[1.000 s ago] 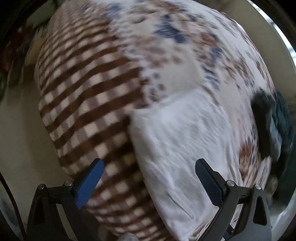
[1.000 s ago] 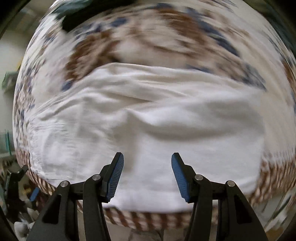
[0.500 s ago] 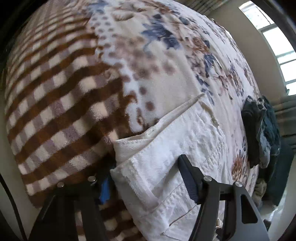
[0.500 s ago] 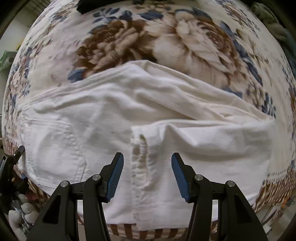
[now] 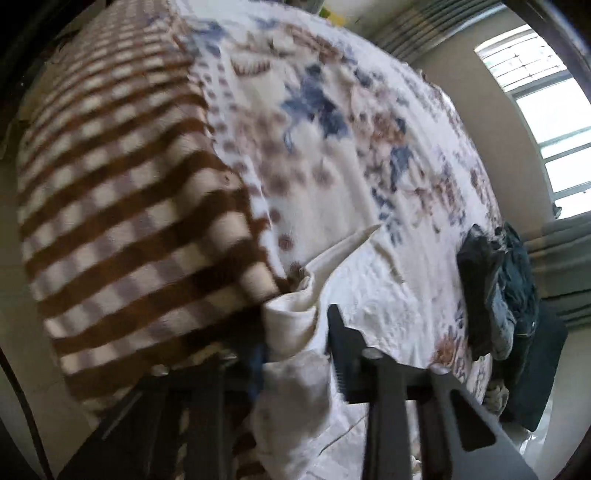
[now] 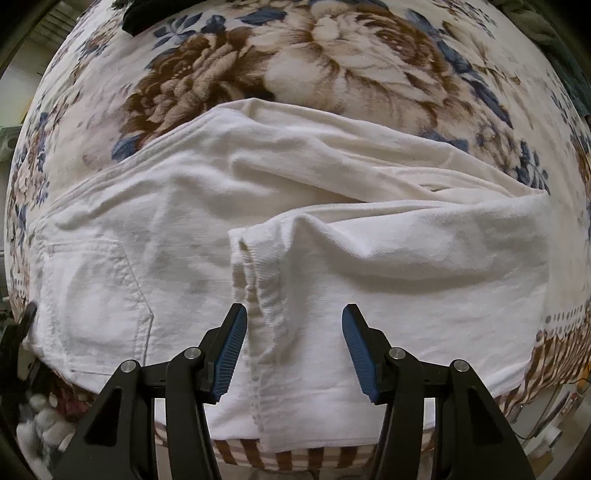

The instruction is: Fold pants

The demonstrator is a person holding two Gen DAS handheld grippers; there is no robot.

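Observation:
White pants (image 6: 406,258) lie folded across a floral blanket, a back pocket (image 6: 96,295) at the left and a leg hem (image 6: 255,295) doubled over the middle. My right gripper (image 6: 294,312) points down just above them, open, with the hem edge showing between its blue pads without touching them. In the left wrist view the pants (image 5: 369,288) reach the bed's edge. There my left gripper (image 5: 295,332) is closing, and a bunched corner of the white cloth fills the narrow gap between its jaws. Its left finger is mostly hidden behind the cloth.
The floral blanket (image 6: 332,66) covers the bed, and its brown checked border (image 5: 129,221) hangs over the side. A pile of dark clothes (image 5: 495,295) sits at the far edge below a window (image 5: 554,110). Another dark garment (image 6: 147,14) lies beyond the pants.
My left gripper went from wide open above the bed's edge to pinched on the pants' corner. The right gripper sank a little closer to the pants, its jaws unchanged.

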